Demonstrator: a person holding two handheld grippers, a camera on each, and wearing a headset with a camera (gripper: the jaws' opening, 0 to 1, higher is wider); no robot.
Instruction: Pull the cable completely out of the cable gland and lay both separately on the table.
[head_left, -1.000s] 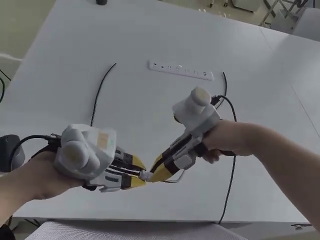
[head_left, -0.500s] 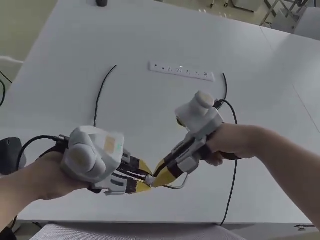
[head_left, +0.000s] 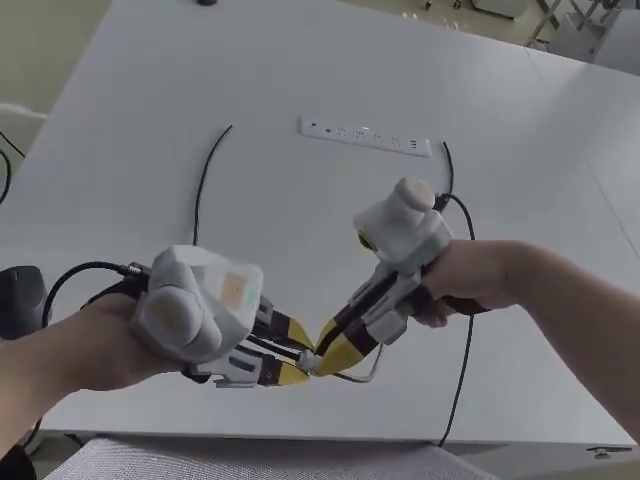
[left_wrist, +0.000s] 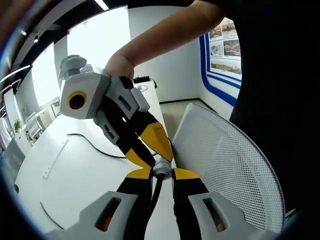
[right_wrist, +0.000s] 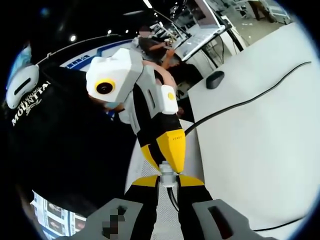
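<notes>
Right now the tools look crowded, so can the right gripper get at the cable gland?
Probably yes: the right gripper sits tip to tip with the left gripper at the cable gland, with nothing between them.

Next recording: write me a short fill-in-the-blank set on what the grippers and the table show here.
The left gripper and right gripper clamp the cable gland, meeting tip to ____. Their jaw tips are coloured ____. The white power strip lies on the ____. In the head view, a loose black cable lies to the strip's ____.
Missing words: tip; yellow; table; left.
</notes>
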